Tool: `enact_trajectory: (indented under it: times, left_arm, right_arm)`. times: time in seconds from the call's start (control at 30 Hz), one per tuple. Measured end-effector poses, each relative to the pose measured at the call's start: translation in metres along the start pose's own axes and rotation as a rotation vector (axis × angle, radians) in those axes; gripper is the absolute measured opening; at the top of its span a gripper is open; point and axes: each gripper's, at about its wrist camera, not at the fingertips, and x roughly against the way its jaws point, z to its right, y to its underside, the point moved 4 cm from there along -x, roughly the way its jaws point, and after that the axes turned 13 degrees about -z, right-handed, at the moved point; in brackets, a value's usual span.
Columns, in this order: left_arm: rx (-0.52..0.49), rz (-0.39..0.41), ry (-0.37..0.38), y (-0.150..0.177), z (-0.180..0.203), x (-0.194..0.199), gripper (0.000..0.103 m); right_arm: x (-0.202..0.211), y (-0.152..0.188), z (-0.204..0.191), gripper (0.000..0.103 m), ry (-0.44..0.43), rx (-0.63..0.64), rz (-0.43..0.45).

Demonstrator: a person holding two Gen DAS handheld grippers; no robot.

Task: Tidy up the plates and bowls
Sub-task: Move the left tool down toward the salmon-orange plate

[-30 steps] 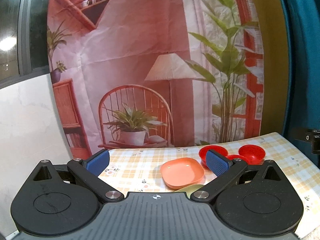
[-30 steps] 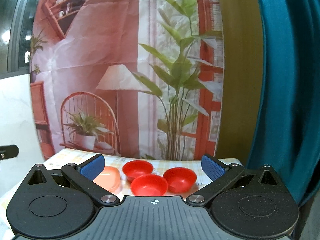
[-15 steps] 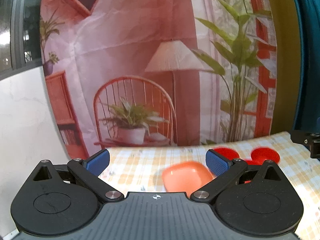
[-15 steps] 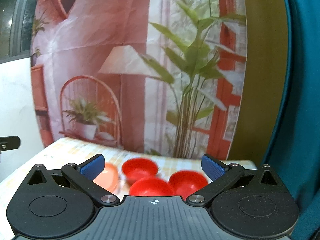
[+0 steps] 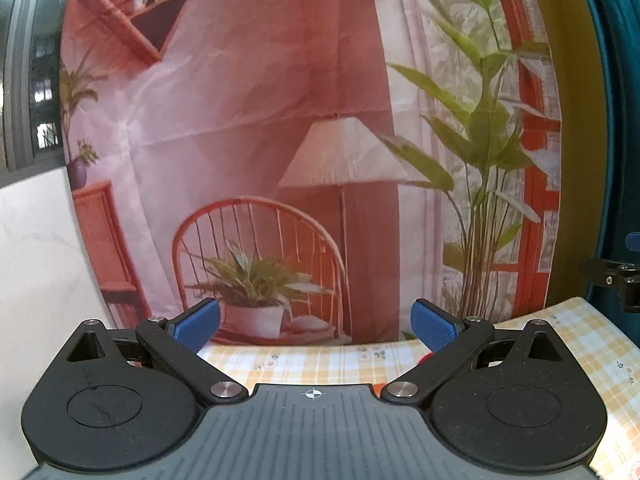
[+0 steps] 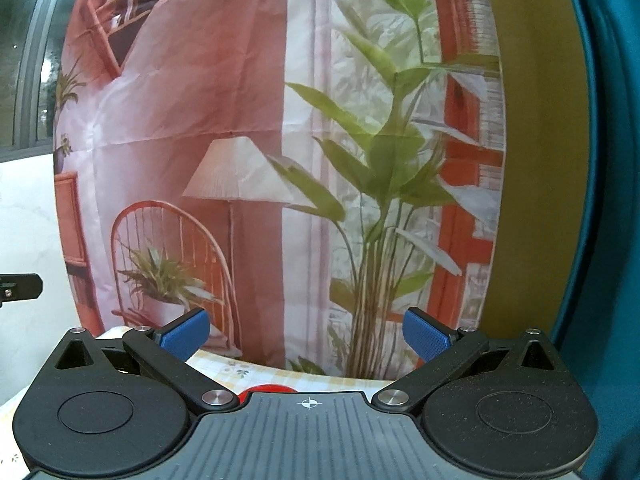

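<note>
My left gripper [image 5: 316, 320] is open and empty, held above the checked tablecloth [image 5: 320, 360] and pointing at the backdrop. Only a sliver of a red bowl [image 5: 425, 358] and a sliver of the orange plate [image 5: 377, 389] show past its body. My right gripper [image 6: 306, 330] is open and empty too. In the right wrist view only the rim of one red bowl [image 6: 267, 389] peeks above the gripper body. The other bowls and the plates are hidden below both cameras.
A printed fabric backdrop [image 5: 280, 140] with a chair, lamp and plants hangs behind the table. A teal curtain [image 6: 608, 200] is on the right. A white wall [image 5: 36, 260] is on the left. The other gripper's edge [image 5: 618, 276] shows at far right.
Both grippers have tilted or risen so the view swung upward; the orange plate and the red bowls have dropped almost out of sight. Both grippers stay open.
</note>
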Motion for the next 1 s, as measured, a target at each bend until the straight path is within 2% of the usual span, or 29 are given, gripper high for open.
enact_trajectory:
  times: [0.07,0.17,0.27,0.5,0.67,0.77,0.87,0.93,1.0]
  left_arm:
    - [0.004,-0.024,0.016,0.004,0.0,-0.009,0.101]
    - [-0.005,-0.071,0.024,0.008,-0.002,-0.025,0.092]
    - [-0.007,-0.093,0.024,0.004,-0.007,-0.037,0.089]
    - [0.013,-0.045,0.016,-0.027,-0.025,-0.042,0.086]
    - [0.023,-0.001,0.006,-0.045,-0.036,-0.046,0.086]
    - [0.052,-0.035,0.018,-0.045,-0.042,-0.064,0.083]
    - [0.065,-0.091,0.03,-0.032,-0.045,-0.089,0.073]
    - [0.083,-0.134,0.056,-0.017,-0.048,-0.107,0.059]
    - [0.115,-0.196,0.088,0.0,-0.05,-0.128,0.055]
  right_arm:
    - [-0.008,0.003,-0.003,0.102,-0.021,-0.004,-0.016]
    - [-0.022,0.008,-0.011,0.101,-0.077,0.005,-0.054]
    - [-0.031,0.004,-0.02,0.095,-0.102,0.032,-0.065]
    - [-0.048,-0.022,-0.034,0.091,-0.169,0.019,-0.041]
    - [-0.072,-0.034,-0.048,0.084,-0.181,0.026,-0.046]
    - [-0.091,-0.032,-0.059,0.075,-0.194,0.023,-0.072]
    - [-0.112,-0.021,-0.07,0.066,-0.203,0.029,-0.115]
    - [-0.127,-0.009,-0.078,0.057,-0.208,0.027,-0.153]
    - [-0.145,0.007,-0.085,0.049,-0.226,0.015,-0.21]
